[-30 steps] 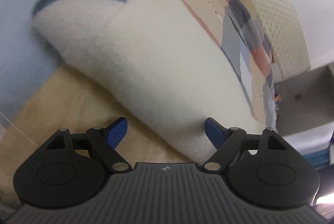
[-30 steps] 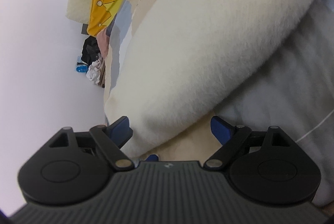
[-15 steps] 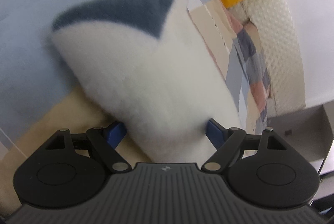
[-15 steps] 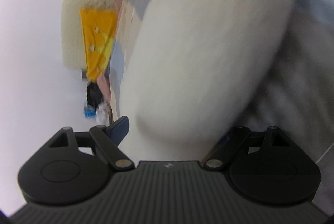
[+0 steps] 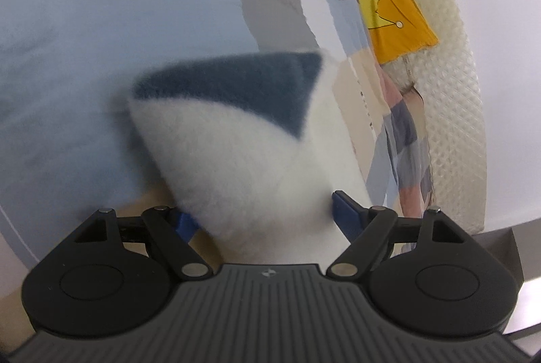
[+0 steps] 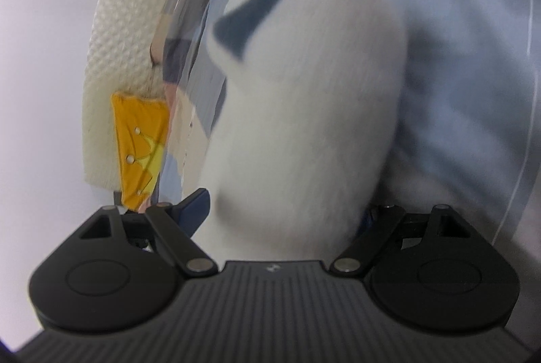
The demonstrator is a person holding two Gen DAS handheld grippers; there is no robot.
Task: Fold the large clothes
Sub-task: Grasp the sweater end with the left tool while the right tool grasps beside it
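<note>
A thick white fleece garment (image 5: 243,160) with a dark blue patch (image 5: 257,89) lies folded into a bulky roll on the bed. In the left wrist view my left gripper (image 5: 263,214) stands open, its jaws wide, and one end of the roll fills the gap between the blue fingertips (image 5: 342,209). In the right wrist view the other end of the white fleece garment (image 6: 304,126) sits between the wide, open jaws of my right gripper (image 6: 280,211). Its left fingertip (image 6: 195,204) shows; the fleece hides most of the right one.
The patchwork bedspread (image 5: 101,58) of pale blue, grey and beige spreads under the garment. A yellow pillow with a crown print (image 5: 389,1) leans on the cream quilted headboard (image 5: 449,99) by the white wall. The same yellow pillow (image 6: 142,133) shows left in the right wrist view.
Both grippers have moved in on the fleece roll and rolled. Its ends, beside the fingers a second ago, now lie between them. The jaw gaps look the same.
</note>
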